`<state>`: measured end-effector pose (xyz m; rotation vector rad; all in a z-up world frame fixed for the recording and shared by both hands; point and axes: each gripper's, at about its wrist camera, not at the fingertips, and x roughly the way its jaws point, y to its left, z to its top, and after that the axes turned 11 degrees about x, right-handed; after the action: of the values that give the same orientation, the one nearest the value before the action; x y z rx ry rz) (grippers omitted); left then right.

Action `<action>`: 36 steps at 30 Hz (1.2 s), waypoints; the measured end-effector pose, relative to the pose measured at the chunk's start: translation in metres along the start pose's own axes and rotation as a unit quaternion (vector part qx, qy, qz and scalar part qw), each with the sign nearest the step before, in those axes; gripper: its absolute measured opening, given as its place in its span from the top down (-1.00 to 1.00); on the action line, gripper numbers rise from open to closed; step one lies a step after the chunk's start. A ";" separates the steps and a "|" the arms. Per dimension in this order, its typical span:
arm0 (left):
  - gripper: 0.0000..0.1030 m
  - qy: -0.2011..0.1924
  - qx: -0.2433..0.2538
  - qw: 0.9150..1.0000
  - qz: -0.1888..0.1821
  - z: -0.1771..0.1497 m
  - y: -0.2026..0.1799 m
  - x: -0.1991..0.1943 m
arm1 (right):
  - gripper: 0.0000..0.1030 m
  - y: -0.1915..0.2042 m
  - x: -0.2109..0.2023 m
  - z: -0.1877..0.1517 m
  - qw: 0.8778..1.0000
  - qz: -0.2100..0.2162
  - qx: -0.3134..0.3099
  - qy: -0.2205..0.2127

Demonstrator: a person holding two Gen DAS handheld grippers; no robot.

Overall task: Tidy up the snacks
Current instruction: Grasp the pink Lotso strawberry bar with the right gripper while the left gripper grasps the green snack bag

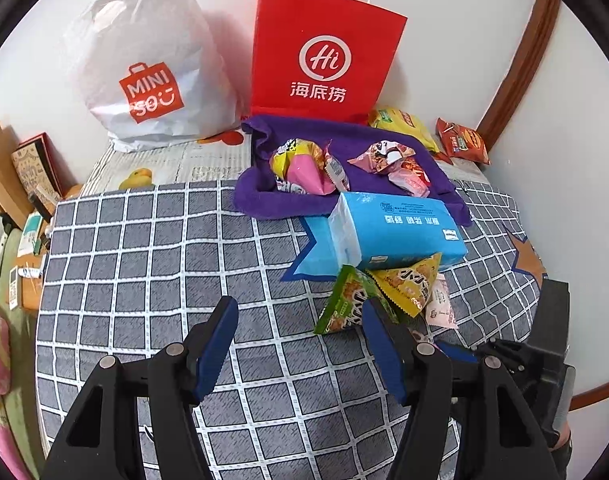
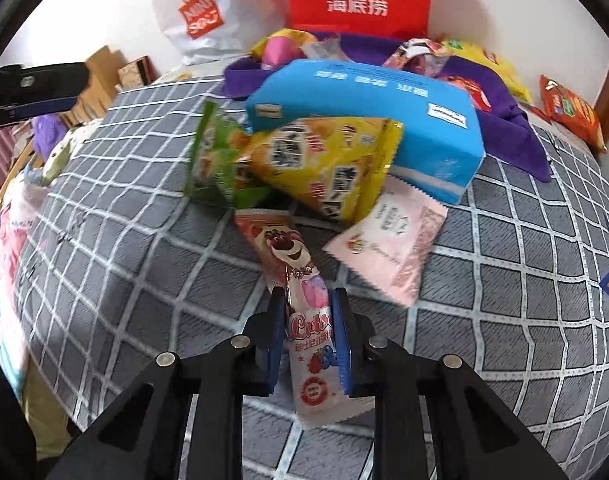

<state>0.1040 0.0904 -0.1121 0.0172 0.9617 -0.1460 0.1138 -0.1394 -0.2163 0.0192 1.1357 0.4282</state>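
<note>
Two hand-held grippers work: right hand-held gripper [image 2: 308,312] clamps the strawberry bar [image 2: 300,292] at 6 o'clock of the snack pile, probably for sorting; left hand-held gripper [image 1: 300,320] waits half-open above the bed [image 1: 144,260].

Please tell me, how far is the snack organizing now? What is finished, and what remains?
Several snacks already lie on the purple towel. In hand: the right gripper is shut on the pink bear packet; the left gripper is open and empty. Left on the checked blanket: the green packet, the yellow packet and the pale pink packet, beside the blue tissue pack.
</note>
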 end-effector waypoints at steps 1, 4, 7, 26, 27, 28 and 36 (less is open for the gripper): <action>-0.20 0.001 -0.003 1.000 -0.002 0.000 0.001 0.001 | 0.55 0.002 -0.001 -0.001 1.000 0.006 -0.002 0.002; -0.20 0.007 -0.005 1.000 -0.004 -0.002 -0.002 0.004 | 0.46 0.009 0.002 -0.001 1.000 0.006 -0.010 -0.001; -0.20 0.005 -0.006 1.000 -0.003 -0.005 -0.003 0.004 | 0.45 0.012 0.010 0.002 1.000 -0.001 -0.005 -0.015; -0.17 0.014 -0.033 0.998 -0.053 -0.010 -0.027 0.068 | 0.63 -0.063 -0.054 -0.033 0.995 -0.010 0.069 -0.077; -0.17 0.017 -0.035 0.998 -0.054 -0.009 -0.029 0.073 | 0.63 -0.068 -0.057 -0.032 0.994 -0.011 0.074 -0.082; -0.17 0.019 -0.035 0.998 -0.054 -0.008 -0.030 0.077 | 0.63 -0.074 -0.060 -0.031 0.993 -0.012 0.081 -0.090; -0.18 0.038 -0.019 0.998 -0.054 -0.006 -0.046 0.108 | 0.62 -0.094 -0.056 -0.022 0.989 -0.044 0.096 -0.107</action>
<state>0.1536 0.0326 -0.2012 -0.0645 1.0411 -0.2276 0.1056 -0.2494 -0.1989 0.1784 0.9592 0.2302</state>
